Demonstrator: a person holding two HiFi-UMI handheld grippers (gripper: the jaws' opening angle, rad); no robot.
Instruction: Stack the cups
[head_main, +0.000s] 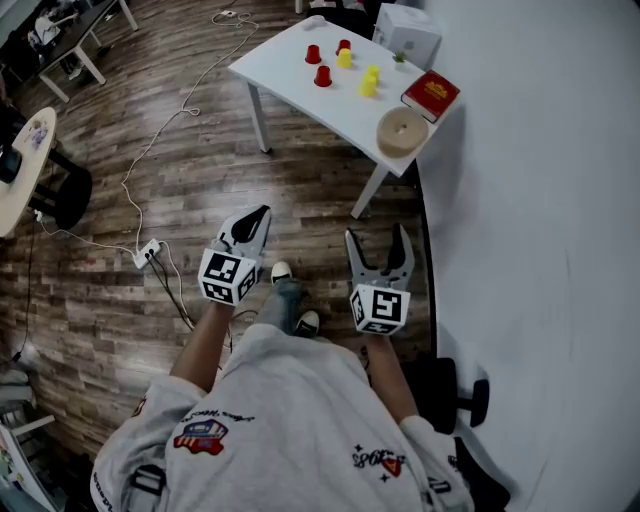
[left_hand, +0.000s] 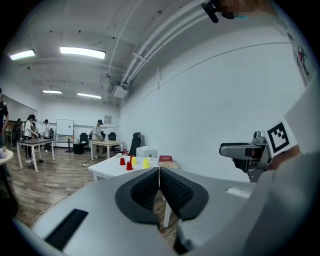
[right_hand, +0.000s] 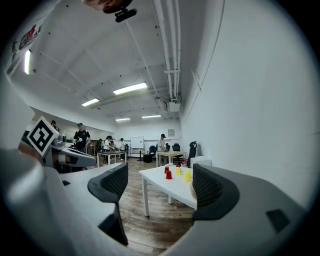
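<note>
Several small cups stand upside down on a white table (head_main: 290, 75) some way ahead: red cups (head_main: 322, 76) and yellow cups (head_main: 369, 83). The same red cups (right_hand: 168, 174) and yellow cups (right_hand: 186, 175) show small in the right gripper view, and in the left gripper view as red cups (left_hand: 129, 165) and yellow cups (left_hand: 145, 163). I stand back from the table, both grippers held in front of me over the floor. My left gripper (head_main: 258, 216) is shut with nothing in it. My right gripper (head_main: 377, 238) is open and empty.
On the table's right end lie a round wooden disc (head_main: 402, 130), a red book (head_main: 431, 95) and a white box (head_main: 407, 32). A white wall (head_main: 540, 200) runs along the right. A cable and a power strip (head_main: 148, 253) lie on the wooden floor. People stand at far desks (right_hand: 112, 155).
</note>
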